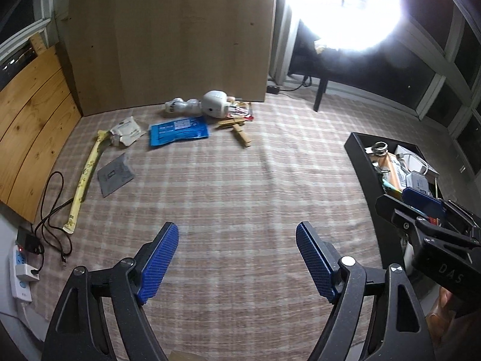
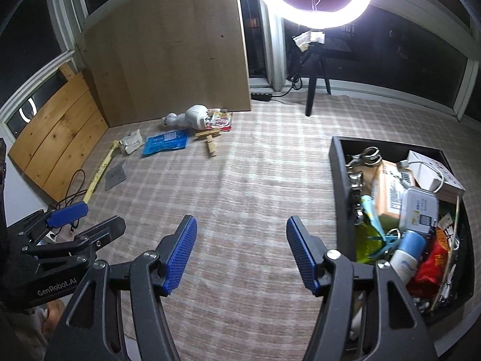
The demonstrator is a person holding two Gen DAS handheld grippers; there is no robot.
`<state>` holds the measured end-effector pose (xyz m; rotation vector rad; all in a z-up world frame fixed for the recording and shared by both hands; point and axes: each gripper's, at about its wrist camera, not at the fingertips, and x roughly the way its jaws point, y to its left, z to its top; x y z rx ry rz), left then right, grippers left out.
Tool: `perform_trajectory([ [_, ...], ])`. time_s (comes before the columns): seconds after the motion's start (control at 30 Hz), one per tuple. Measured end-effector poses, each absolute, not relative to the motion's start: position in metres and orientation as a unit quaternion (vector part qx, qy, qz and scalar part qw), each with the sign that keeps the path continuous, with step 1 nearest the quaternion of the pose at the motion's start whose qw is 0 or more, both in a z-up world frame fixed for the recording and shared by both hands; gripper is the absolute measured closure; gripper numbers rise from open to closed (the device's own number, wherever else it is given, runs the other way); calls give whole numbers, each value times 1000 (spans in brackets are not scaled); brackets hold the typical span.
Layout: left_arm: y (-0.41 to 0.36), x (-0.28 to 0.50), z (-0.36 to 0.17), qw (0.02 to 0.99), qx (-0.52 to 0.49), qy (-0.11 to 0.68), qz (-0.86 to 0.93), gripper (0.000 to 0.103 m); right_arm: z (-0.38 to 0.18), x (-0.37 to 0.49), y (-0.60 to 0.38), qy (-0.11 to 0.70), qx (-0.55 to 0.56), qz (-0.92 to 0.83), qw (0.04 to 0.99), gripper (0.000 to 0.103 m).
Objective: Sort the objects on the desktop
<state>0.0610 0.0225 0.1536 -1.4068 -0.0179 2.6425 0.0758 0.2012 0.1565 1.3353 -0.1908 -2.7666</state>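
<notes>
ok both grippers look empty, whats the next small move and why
Probably carry the left gripper forward toward the blue packet. Both it and the right gripper are open and hold nothing, the black bin already holds many items, and the packet lies flat and apart from its neighbours on the checked cloth.

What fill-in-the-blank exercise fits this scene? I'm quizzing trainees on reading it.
1. Both the left gripper and the right gripper hold ____.
2. The black bin lies on the ____ side of the checked cloth.
3. The blue packet lies ____ the bin.
4. The yellow stick lies beside a black ____.

Missing words: nothing; right; outside; cable
</notes>
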Motion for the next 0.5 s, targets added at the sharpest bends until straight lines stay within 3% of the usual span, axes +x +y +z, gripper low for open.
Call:
perform_trajectory([
  [0.5,-5,49,138,63,-478,1,876,21,137,58,172,-68,452,-889,39,42],
])
